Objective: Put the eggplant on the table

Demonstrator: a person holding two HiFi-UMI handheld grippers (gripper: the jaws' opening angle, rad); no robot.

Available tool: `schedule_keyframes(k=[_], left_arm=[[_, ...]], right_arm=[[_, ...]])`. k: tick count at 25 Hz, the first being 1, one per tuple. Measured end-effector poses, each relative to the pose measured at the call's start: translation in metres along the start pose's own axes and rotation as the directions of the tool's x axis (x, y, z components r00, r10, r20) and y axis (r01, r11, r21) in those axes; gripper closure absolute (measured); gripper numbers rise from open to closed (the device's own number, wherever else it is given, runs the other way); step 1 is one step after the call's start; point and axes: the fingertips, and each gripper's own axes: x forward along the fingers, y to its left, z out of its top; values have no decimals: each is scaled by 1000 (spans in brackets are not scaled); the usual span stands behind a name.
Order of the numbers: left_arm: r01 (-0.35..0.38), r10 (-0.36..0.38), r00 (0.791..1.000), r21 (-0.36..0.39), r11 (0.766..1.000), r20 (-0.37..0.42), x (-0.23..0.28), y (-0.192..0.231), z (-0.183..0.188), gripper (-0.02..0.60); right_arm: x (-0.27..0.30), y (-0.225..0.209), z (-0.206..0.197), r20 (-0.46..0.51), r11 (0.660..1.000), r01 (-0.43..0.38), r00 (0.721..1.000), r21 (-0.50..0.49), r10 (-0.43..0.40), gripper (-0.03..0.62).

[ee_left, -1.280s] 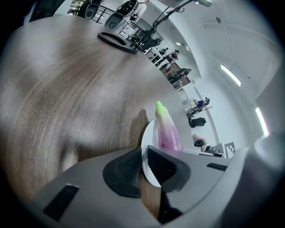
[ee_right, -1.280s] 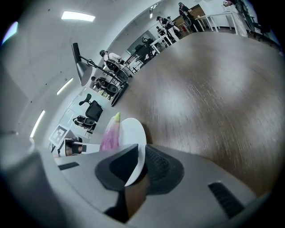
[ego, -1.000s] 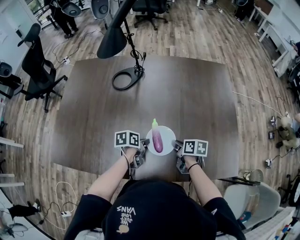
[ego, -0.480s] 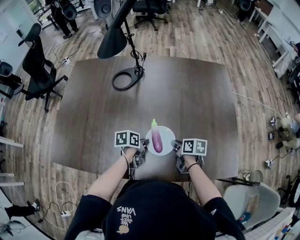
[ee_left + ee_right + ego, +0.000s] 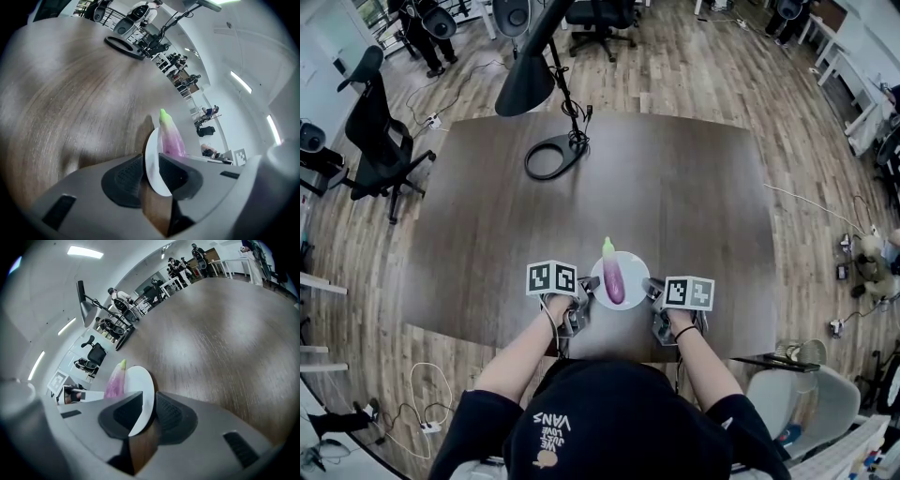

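Your left gripper (image 5: pixel 587 285) jaws pinch the plate (image 5: pixel 634 273); your right gripper (image 5: pixel 652 288) jaws, just opening, straddle its rim. Release gently so the eggplant (image 5: pixel 614 281) stays put.

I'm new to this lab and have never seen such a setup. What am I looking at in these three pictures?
There is no robot here. A person holds a pair of tongs in each hand. The head view comes from a camera on the person's head, looking down at a table. The other two views come from cameras that ride on the tongs and look along their jaws. On the table stand a lamp and a white plate with an eggplant on it. The left tongs are shut on the plate's rim. The right tongs have the opposite rim between their jaws, which have just been opening. A gap shows beside the rim.
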Motion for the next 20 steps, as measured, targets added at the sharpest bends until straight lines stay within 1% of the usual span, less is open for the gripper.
schedule_keyframes(k=[2, 7, 17, 20], left_arm=[[-1, 1, 1000, -4, 1000, 5, -2, 2, 0, 488], [0, 1, 1000, -11, 1000, 14, -6, 4, 1, 474], [-12, 13, 999, -23, 1000, 34, -17, 12, 3, 474], [-17, 18, 999, -26, 1000, 31, -20, 14, 2, 474]], right_arm=[[0, 1, 0, -2, 1000, -4, 1000, 3, 4, 504], [-1, 3, 0, -3, 1000, -3, 1000, 1, 3, 490], [-3, 3, 0, 1, 1000, 1, 1000, 5, -1, 459], [-6, 2, 0, 10, 1000, 4, 1000, 12, -4, 459]])
